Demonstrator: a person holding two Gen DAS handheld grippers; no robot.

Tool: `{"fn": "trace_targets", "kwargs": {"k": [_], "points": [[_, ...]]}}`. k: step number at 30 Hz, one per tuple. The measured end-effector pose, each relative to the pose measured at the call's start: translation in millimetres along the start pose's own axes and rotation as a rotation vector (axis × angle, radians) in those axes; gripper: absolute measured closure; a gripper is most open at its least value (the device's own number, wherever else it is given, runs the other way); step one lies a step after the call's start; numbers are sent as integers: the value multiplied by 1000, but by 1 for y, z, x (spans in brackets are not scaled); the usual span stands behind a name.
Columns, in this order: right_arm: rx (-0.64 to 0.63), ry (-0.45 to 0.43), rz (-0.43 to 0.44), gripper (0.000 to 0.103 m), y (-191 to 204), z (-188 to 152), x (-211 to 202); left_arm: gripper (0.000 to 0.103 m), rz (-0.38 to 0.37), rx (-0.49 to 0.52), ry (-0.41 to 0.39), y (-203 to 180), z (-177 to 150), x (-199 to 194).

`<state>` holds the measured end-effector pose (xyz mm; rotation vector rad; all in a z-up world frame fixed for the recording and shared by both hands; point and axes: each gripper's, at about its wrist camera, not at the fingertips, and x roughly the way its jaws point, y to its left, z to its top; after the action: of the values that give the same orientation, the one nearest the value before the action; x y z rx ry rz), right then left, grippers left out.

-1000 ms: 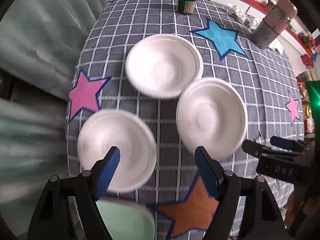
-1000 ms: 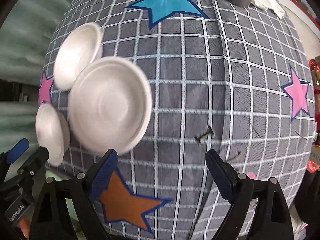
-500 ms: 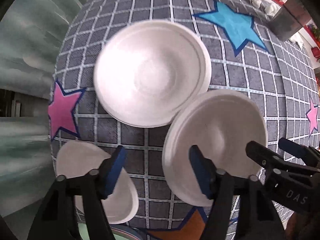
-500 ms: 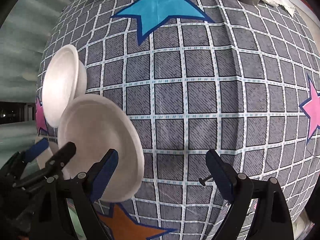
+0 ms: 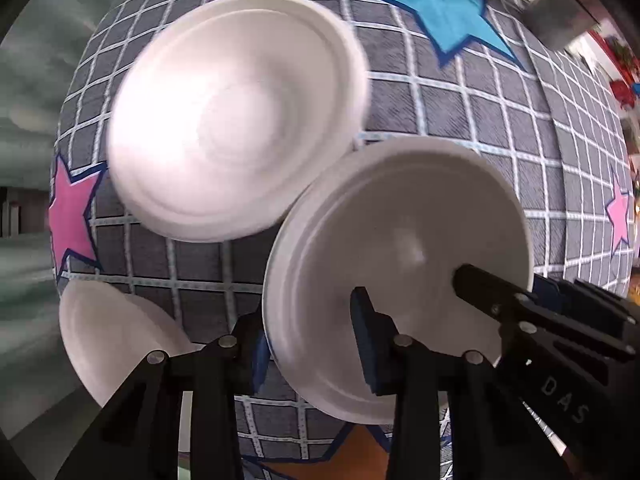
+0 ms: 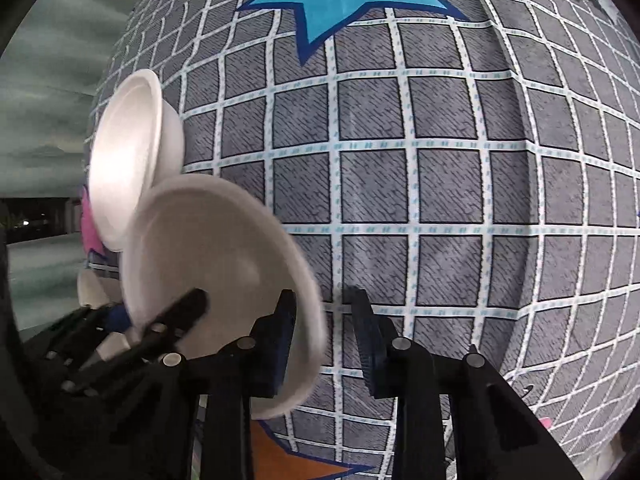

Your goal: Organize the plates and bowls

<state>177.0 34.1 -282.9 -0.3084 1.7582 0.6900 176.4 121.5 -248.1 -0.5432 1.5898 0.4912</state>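
Note:
Three white foam dishes lie on the checked tablecloth. A deep bowl (image 5: pixel 236 116) is at the back, a small one (image 5: pixel 116 344) at the front left, and a plate (image 5: pixel 400 264) at the front right. My left gripper (image 5: pixel 312 340) has its jaws around the plate's left rim, one finger under and one on top. My right gripper (image 6: pixel 324 340) has its jaws around the same plate's (image 6: pixel 216 264) right rim. Both jaws are narrowed around the rim.
The tablecloth (image 6: pixel 440 184) is grey with white grid lines and blue (image 5: pixel 440 12), pink (image 5: pixel 72 220) and orange (image 6: pixel 288 460) stars. A grey cup (image 5: pixel 560 20) stands at the far right. The table's left edge is near the small bowl.
Both grippers have moved in on the right plate and narrowed their jaws around its opposite rims. The plate has tilted and looks lifted at the edges.

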Motion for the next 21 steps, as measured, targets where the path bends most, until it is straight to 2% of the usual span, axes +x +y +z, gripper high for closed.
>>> {"fn": "trace_targets", "kwargs": {"k": [1, 6, 11, 21], "points": [[0, 4, 11, 80, -3, 1, -1, 64, -1, 8, 0, -4, -2, 0], [6, 13, 26, 80, -18, -10, -8, 64, 4, 58, -11, -28, -12, -5], [-38, 19, -2, 80, -25, -36, -23, 64, 8, 108, -28, -60, -27, -19], [41, 72, -17, 79, -76, -107, -40, 64, -9, 222, 14, -152, -97, -25]]}}
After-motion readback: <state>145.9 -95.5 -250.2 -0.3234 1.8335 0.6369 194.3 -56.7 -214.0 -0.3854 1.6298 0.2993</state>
